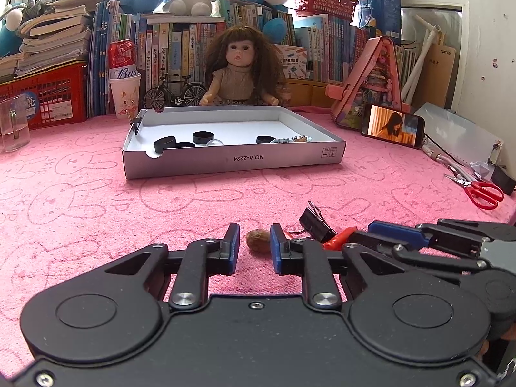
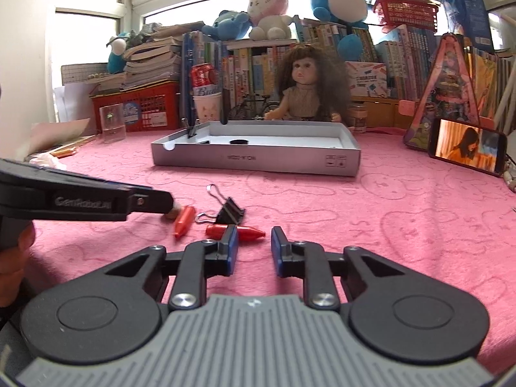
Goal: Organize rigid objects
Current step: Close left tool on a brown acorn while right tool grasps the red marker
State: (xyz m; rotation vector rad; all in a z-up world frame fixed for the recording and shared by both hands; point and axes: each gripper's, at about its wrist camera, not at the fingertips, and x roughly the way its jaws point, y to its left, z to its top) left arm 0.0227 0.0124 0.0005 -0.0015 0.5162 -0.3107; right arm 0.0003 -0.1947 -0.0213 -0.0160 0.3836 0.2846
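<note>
Grey cardboard tray (image 1: 232, 161) is sitting on the pink bunny-print cloth (image 1: 80, 200), holding black round caps (image 1: 203, 137), a clear dome and small trinkets. Left gripper (image 1: 254, 242) is resting low with jaws spread around a brown nut (image 1: 258, 240), not pinching it. Right gripper (image 2: 254, 238) is hovering with jaws spread over a red crayon (image 2: 238, 231); a black binder clip (image 2: 229, 214) is lying just beyond.

In the left wrist view the right gripper (image 1: 380, 230) covers most of an orange crayon (image 1: 338, 240) at 3 o'clock of the nut (image 1: 258, 240).
</note>
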